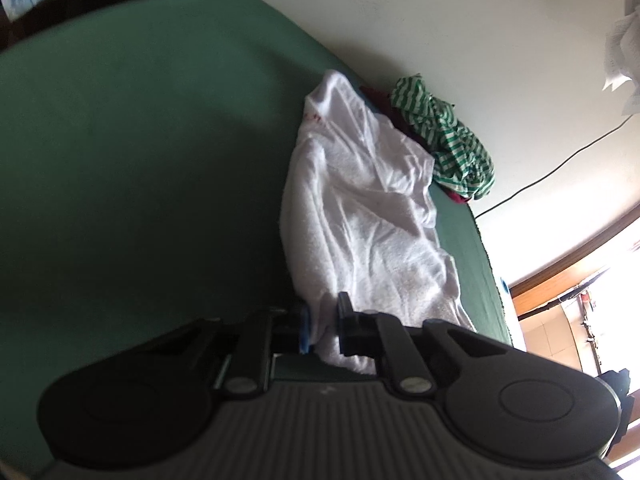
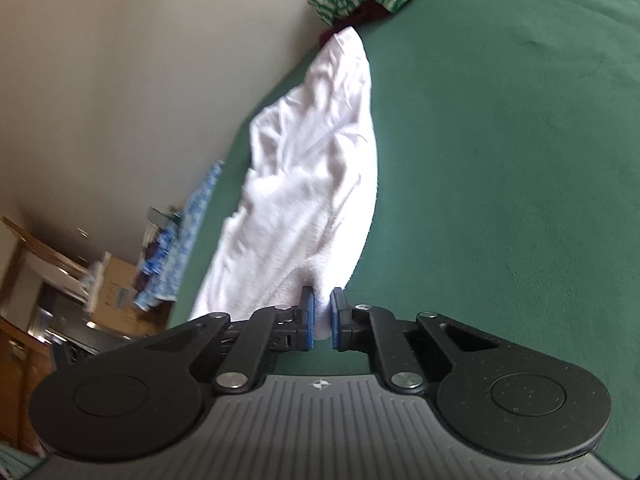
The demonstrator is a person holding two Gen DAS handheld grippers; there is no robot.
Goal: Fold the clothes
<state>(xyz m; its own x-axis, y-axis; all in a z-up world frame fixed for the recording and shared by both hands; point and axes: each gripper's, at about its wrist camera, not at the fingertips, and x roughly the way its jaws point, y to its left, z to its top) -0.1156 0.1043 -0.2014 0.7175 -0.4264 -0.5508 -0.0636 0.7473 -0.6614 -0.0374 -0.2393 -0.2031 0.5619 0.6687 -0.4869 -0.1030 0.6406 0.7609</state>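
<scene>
Where white wall [image 1: 460, 32] rises, green bedsheet [image 1: 140, 140] spreads.

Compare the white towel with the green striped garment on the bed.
The white towel is plain; the striped garment has green and white bands. The towel lies stretched out long, while the garment sits bunched in a heap by the wall. The towel is pinched by the left claw and the right claw; the garment is untouched. Both rest unfolded on the green bed.

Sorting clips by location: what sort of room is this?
Probably a bedroom in a home: a wide bed under a green sheet, loose clothes on it, a white towel and a striped garment, against a plain wall.
</scene>
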